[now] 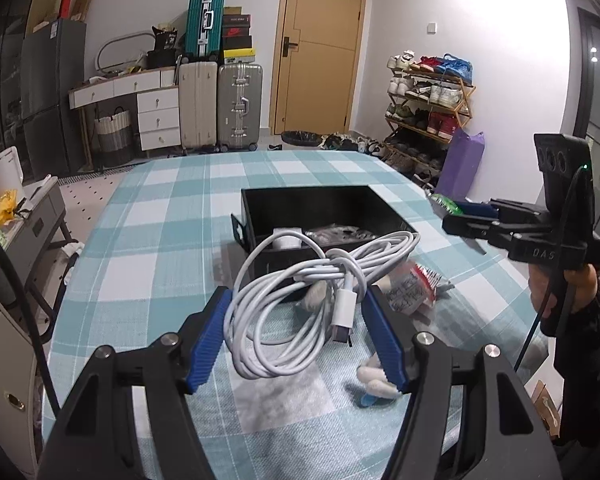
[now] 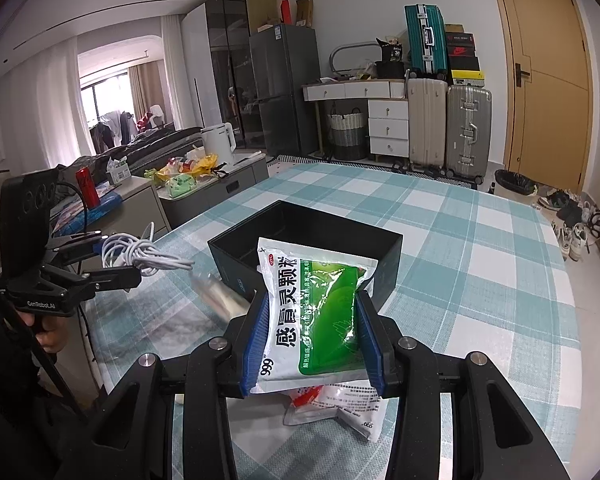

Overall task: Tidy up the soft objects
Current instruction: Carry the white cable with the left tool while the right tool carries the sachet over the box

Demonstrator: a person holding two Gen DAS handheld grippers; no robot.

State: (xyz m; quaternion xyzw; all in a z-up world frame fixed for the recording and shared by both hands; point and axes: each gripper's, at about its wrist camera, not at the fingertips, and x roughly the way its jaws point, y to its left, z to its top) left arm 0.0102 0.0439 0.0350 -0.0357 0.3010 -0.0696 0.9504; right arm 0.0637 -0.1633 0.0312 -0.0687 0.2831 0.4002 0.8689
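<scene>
In the left wrist view my left gripper (image 1: 296, 320) is shut on a coiled white charging cable (image 1: 300, 304), held above the checked cloth just in front of an open black box (image 1: 324, 208). The box holds a white roll and a dark item. My right gripper (image 2: 312, 300) is shut on a green and white medicine sachet (image 2: 316, 312), held upright near the box (image 2: 308, 228). A second sachet (image 2: 340, 404) lies on the cloth below it. Each gripper shows in the other view: the right gripper (image 1: 460, 216) at the right, the left gripper (image 2: 116, 258) with the cable (image 2: 140, 256) at the left.
A red and white sachet (image 1: 412, 284) and small white pieces (image 1: 376, 380) lie on the teal checked tablecloth (image 1: 160, 220). A clear plastic item (image 2: 220, 292) lies left of the box. Grey side cabinets (image 2: 204, 196) stand past the table's left edge, a shoe rack (image 1: 428, 100) on the right.
</scene>
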